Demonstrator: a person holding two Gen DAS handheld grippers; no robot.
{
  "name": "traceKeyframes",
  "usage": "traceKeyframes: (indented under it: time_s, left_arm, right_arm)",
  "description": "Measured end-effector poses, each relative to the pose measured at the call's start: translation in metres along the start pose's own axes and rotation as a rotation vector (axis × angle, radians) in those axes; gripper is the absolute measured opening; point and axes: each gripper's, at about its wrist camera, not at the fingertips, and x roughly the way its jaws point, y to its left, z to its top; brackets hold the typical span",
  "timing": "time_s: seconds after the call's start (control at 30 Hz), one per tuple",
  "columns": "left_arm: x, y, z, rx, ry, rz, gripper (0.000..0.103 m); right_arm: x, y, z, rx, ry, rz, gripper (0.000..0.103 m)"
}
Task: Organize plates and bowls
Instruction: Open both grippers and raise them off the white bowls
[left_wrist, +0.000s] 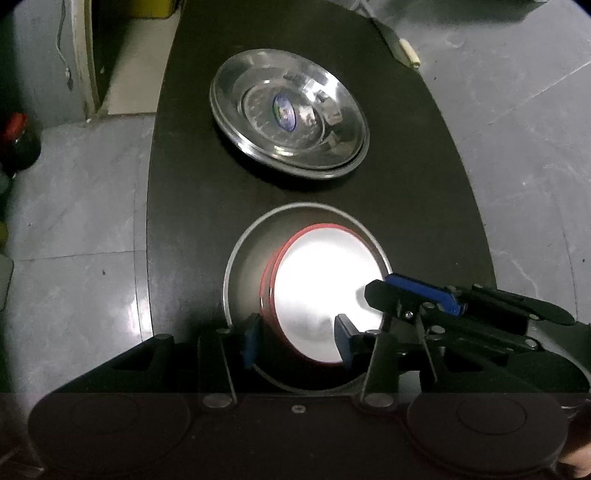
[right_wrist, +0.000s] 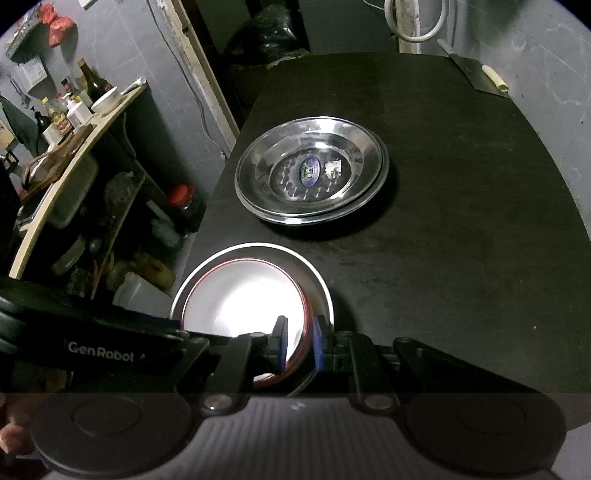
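Writing: you can read "GenRobot" in pale letters on the black body of your left gripper (right_wrist: 155, 347), at 9 o'clock in the right wrist view; the oval blue sticker (right_wrist: 309, 171) in the middle of the steel plates carries print too small to read.
Surface: you are working on a dark, matte tabletop (right_wrist: 461, 221) with a rounded edge, over a floor of grey stone tiles (left_wrist: 74, 221).
Room: at 10 o'clock in the right wrist view stands a pale wooden shelf (right_wrist: 74, 147) crowded with bottles and jars; a flat metal blade with a pale handle (right_wrist: 480, 77) lies at 1 o'clock on the far table edge.
Plates: the stack of shallow stainless steel plates (left_wrist: 291, 114) sits at 12 o'clock, well apart from both grippers.
Bowls: the white bowl with a red rim (left_wrist: 321, 295) sits inside the larger grey metal bowl (left_wrist: 243, 266), close at 6 o'clock.
Left gripper: its blue-padded fingers (left_wrist: 253, 339) stand apart on either side of the white bowl's near rim, not pressing it.
Right gripper: your right gripper (right_wrist: 299, 345) is clamped on the right-hand rim of the white bowl, one pad inside and one outside.
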Motion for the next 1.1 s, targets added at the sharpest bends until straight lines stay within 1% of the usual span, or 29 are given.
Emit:
traceKeyframes:
  time_s: [0.1,0.2,0.27,0.3,0.33,0.37,0.4,0.43,0.47,0.5,0.53,0.57,0.6,0.63,0.67,0.73,0.8,0.9,0.97,1.1]
  left_arm:
    - [-0.008,-0.003,0.000,0.019,-0.040,0.000,0.054]
    - [-0.018,-0.006,-0.002,0.039,-0.080,0.000,0.065]
    - [-0.026,-0.007,-0.003,0.057,-0.110,0.000,0.066]
    - [-0.031,-0.008,-0.004,0.068,-0.132,-0.004,0.068]
    - [-0.036,-0.008,-0.004,0.079,-0.153,-0.009,0.074]
    - [-0.041,-0.008,-0.005,0.091,-0.176,-0.011,0.080]
    - [-0.045,-0.008,-0.006,0.100,-0.196,-0.008,0.088]
    - [-0.051,-0.008,-0.007,0.112,-0.223,0.000,0.089]
    - [-0.055,-0.007,-0.008,0.120,-0.238,0.005,0.089]
    - [-0.058,-0.006,-0.009,0.125,-0.252,0.009,0.090]
    - [-0.063,-0.003,-0.010,0.126,-0.265,0.016,0.095]
    - [-0.066,-0.002,-0.011,0.125,-0.275,0.026,0.098]
    - [-0.070,0.000,-0.013,0.123,-0.291,0.040,0.101]
    - [-0.076,0.002,-0.015,0.123,-0.311,0.054,0.101]
    - [-0.079,0.004,-0.015,0.122,-0.322,0.063,0.102]
    - [-0.087,0.008,-0.018,0.122,-0.343,0.085,0.102]
    - [-0.094,0.011,-0.020,0.124,-0.360,0.111,0.102]
    - [-0.104,0.018,-0.023,0.110,-0.380,0.124,0.102]
    - [-0.108,0.020,-0.023,0.110,-0.391,0.135,0.102]
    - [-0.115,0.023,-0.024,0.141,-0.445,0.109,0.102]
  right_arm:
    - [-0.009,-0.001,-0.001,0.003,-0.048,0.007,0.018]
    - [-0.018,-0.002,-0.002,0.019,-0.101,0.010,0.020]
    - [-0.023,-0.004,-0.002,0.035,-0.130,0.004,0.024]
    - [-0.025,-0.004,-0.003,0.045,-0.145,0.001,0.030]
    - [-0.027,-0.005,-0.005,0.056,-0.160,-0.001,0.037]
    - [-0.029,-0.005,-0.006,0.066,-0.171,-0.004,0.041]
    - [-0.031,-0.004,-0.006,0.074,-0.185,-0.013,0.049]
    - [-0.033,-0.004,-0.007,0.079,-0.200,-0.023,0.056]
    - [-0.036,-0.003,-0.007,0.081,-0.217,-0.033,0.060]
    - [-0.039,-0.002,-0.006,0.083,-0.237,-0.039,0.068]
    - [-0.042,0.000,-0.006,0.086,-0.256,-0.045,0.075]
    - [-0.045,0.001,-0.005,0.089,-0.272,-0.053,0.079]
    - [-0.048,0.002,-0.005,0.091,-0.286,-0.062,0.086]
    - [-0.051,0.003,-0.004,0.092,-0.301,-0.072,0.092]
    - [-0.054,0.004,-0.004,0.093,-0.315,-0.080,0.094]
    - [-0.059,0.005,-0.005,0.101,-0.336,-0.090,0.103]
    - [-0.062,0.007,-0.007,0.105,-0.347,-0.094,0.103]
    - [-0.064,0.011,-0.010,0.096,-0.359,-0.099,0.103]
    - [-0.064,0.013,-0.013,0.093,-0.360,-0.117,0.103]
    - [-0.059,0.015,-0.018,0.103,-0.349,-0.144,0.103]
